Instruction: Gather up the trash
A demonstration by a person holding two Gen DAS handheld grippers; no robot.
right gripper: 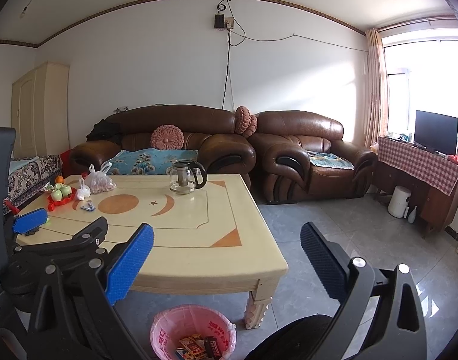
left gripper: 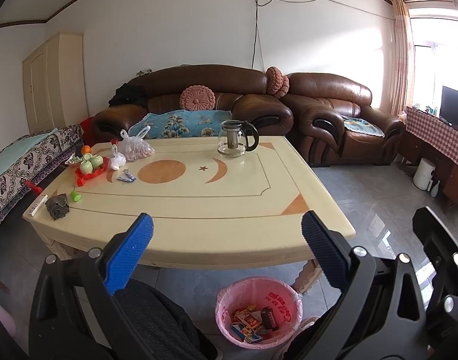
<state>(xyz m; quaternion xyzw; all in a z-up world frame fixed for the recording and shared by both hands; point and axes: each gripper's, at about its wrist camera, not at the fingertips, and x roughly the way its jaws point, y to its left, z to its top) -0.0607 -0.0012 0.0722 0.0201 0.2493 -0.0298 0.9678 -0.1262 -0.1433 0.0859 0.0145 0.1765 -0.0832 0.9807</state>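
- Both grippers hung over the near edge of the table, nothing between their pads: the left gripper had its jaws spread wide and held nothing, and the right gripper was released the same way.
- The bin, lined with a pink bag, stood on the floor just in front of the table and already held several small cartons and wrappers, so part of the collecting looked done.
- Likely trash was left on the far left part of the table: a blue-and-white wrapper near the orange circle, a crumpled brown lump at the near left corner, and a small green cap beside it.
- The pot, the bag of nuts, the cups on their red tray and the remote seemed things to keep, not trash.
- I judged the task well along but unfinished; each leftover lay well apart from both grippers.
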